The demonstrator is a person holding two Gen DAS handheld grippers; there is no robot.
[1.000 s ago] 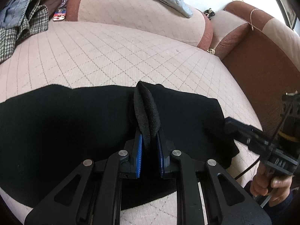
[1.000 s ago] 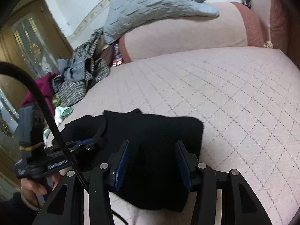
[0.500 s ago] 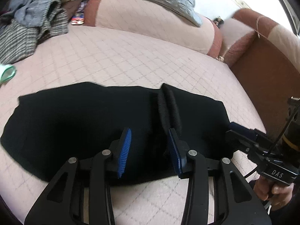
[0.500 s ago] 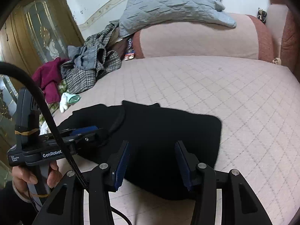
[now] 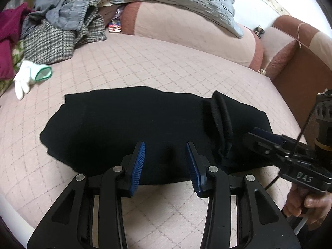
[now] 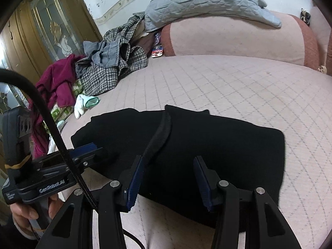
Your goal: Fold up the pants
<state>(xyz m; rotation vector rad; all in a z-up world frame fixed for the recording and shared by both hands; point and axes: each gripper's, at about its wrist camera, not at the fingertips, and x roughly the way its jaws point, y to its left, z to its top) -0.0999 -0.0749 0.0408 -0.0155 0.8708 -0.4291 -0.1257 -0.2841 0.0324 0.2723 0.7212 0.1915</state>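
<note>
Lying flat on the pink quilted bed (image 5: 166, 66), the black pants (image 5: 124, 128) were partly folded, both the left gripper (image 5: 165, 164) and right gripper (image 6: 168, 178) hovering spread wide and empty at the near edge, so the next fold likely needed 2 fresh pinches.

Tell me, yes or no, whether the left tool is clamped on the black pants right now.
No. The left tool is open, its blue pads apart with nothing between them, above the black pants.

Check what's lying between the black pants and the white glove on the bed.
Nothing: only bare quilted pink bed cover separates the black pants from the white glove. The left wrist view shows it clearest; the right wrist view agrees.
</note>
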